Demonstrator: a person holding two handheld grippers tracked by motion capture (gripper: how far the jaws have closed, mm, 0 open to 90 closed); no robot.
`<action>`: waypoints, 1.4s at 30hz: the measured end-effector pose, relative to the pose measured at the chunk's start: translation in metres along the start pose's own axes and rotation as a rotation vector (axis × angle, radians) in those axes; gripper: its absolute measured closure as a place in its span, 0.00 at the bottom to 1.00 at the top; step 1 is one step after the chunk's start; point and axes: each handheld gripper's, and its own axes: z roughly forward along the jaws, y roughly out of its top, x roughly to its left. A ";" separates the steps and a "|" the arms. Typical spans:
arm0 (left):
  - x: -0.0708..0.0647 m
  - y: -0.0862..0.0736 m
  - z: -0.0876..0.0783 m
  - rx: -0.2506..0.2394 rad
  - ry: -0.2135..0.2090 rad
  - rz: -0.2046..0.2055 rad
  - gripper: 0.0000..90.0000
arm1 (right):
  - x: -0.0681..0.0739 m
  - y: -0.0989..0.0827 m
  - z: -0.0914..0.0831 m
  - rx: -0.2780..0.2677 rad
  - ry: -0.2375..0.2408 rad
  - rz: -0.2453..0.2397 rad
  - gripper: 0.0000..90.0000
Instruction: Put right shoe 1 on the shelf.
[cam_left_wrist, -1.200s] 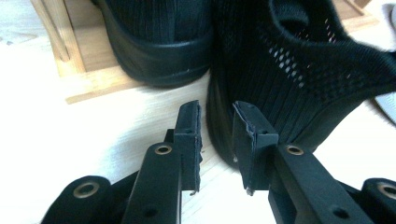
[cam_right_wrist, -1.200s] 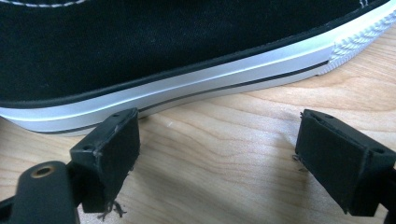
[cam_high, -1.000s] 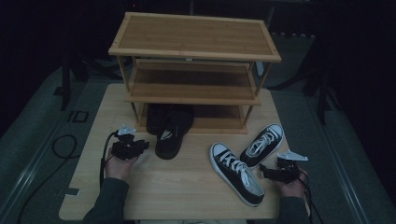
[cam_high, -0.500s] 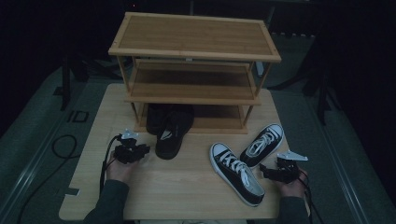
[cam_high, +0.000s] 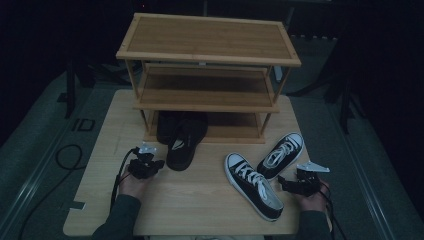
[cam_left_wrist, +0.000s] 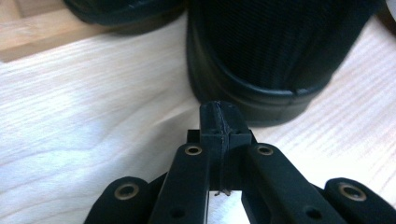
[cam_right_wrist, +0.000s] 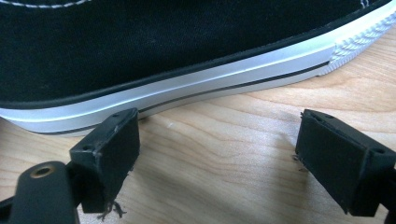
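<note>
Bamboo rack as landmark: three shelves, upper two bare. Black slip-on half out from under the lowest shelf, its mate tucked deeper, likely parked as a pair. Left gripper just front-left of the rack, beside the slip-on's heel, jaws pressed together on nothing. Two laced sneakers front-right of the rack, loose on the table, probably awaiting shelving. Right gripper farther right, jaws spread wide, facing a white sole as if lined up to grasp.
</note>
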 end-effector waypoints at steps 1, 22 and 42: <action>0.000 0.000 0.000 0.000 0.000 0.000 1.00 | 0.000 0.000 0.000 0.000 0.000 0.000 0.15; -0.029 0.004 0.011 0.021 -0.020 0.055 0.99 | 0.000 0.000 0.000 0.000 0.000 0.000 0.15; -0.067 0.011 0.035 0.052 -0.043 0.133 0.97 | 0.000 0.000 0.000 0.000 0.000 0.000 0.15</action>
